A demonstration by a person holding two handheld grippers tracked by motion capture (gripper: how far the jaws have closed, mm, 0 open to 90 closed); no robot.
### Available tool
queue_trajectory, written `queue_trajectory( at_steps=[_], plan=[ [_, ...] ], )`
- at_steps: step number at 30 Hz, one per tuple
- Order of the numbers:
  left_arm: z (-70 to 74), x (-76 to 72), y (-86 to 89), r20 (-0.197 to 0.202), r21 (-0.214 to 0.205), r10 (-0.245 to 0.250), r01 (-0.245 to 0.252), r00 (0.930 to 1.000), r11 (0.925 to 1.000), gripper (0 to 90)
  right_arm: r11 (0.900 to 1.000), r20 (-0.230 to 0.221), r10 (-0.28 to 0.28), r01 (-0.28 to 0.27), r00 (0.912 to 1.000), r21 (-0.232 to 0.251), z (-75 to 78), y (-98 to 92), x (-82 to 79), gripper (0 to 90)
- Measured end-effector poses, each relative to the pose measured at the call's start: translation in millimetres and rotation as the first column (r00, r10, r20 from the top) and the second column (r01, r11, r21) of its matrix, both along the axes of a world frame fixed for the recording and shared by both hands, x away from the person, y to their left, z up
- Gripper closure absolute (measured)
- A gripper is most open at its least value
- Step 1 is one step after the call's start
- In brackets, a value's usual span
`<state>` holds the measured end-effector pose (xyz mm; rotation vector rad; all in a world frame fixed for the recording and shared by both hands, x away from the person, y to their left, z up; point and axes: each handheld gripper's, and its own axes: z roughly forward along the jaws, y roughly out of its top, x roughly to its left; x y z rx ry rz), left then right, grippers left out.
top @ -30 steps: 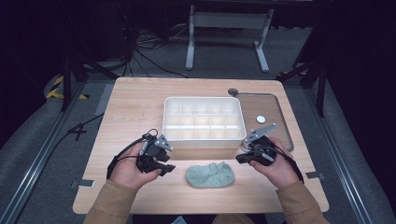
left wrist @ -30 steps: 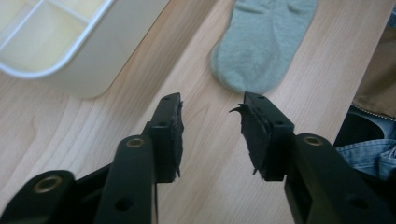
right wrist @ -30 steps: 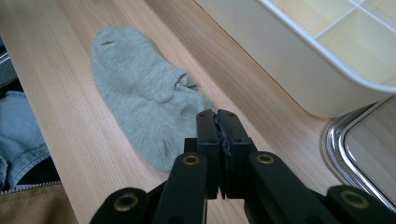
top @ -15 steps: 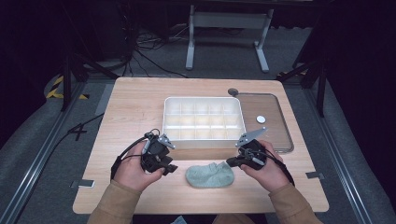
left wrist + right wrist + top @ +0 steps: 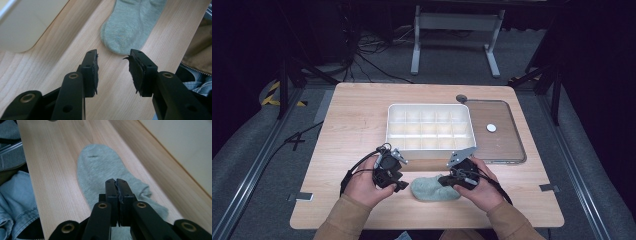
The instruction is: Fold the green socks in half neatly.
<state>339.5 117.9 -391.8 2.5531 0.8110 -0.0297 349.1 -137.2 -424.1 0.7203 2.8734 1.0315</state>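
**Wooden table, grey sock near its front edge**

Lying flat in front of the white divided tray (image 5: 430, 127), the sock (image 5: 432, 189) is resting between my claws. My right gripper (image 5: 117, 181), jaws pressed together, is hovering over it. My left gripper (image 5: 113, 56), jaws apart and just opening, is pointing at its toe.

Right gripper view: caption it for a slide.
Right gripper, jaws shut, poised over a grey-green sock lying on the wooden table.

Tan sleeves (image 5: 343, 218), blue jeans (image 5: 11, 202) at lower left. Both tools black: left tool (image 5: 113, 66), right tool (image 5: 116, 185), brass-ringed pivots, frayed pads, black cables; grey three-cornered plate (image 5: 461, 155).
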Motion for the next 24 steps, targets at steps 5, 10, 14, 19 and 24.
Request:
queue_trajectory(
  at_steps=[5, 10, 14, 19, 24],
  plan=[
    [-3.0, -0.5, -3.8, -0.003, 0.005, -0.009, 0.009, 1.0000, 0.9999, 58.0, 0.9996, -0.017, -0.006, 0.006, 0.9998, -0.028, -16.9, 10.1, -0.1, 89.6],
    [-8.9, 0.3, -6.2, -0.019, 0.010, 0.000, 0.001, 0.9998, 0.9999, 56.5, 0.9978, -0.057, -0.038, 0.035, 0.9976, -0.056, -29.9, 11.8, 4.8, 89.6],
    [-19.0, 2.3, -9.9, -0.041, 0.022, -0.010, 0.011, 0.9991, 0.9997, 56.0, 0.9977, -0.103, -0.067, 0.066, 0.9924, -0.013, -36.2, 6.8, 9.4, 89.9],
    [-26.7, 2.9, -12.7, -0.054, 0.022, -0.018, 0.019, 0.9984, 0.9996, 55.9, 0.9979, -0.071, -0.059, 0.057, 0.9957, -0.030, -35.3, 9.7, 6.2, 89.9],
    [-34.7, 3.2, -17.8, -0.070, 0.018, -0.028, 0.029, 0.9972, 0.9994, 55.9, 0.9978, -0.065, -0.059, 0.057, 0.9962, -0.034, -35.3, 10.0, 5.5, 89.9]
  ],
)
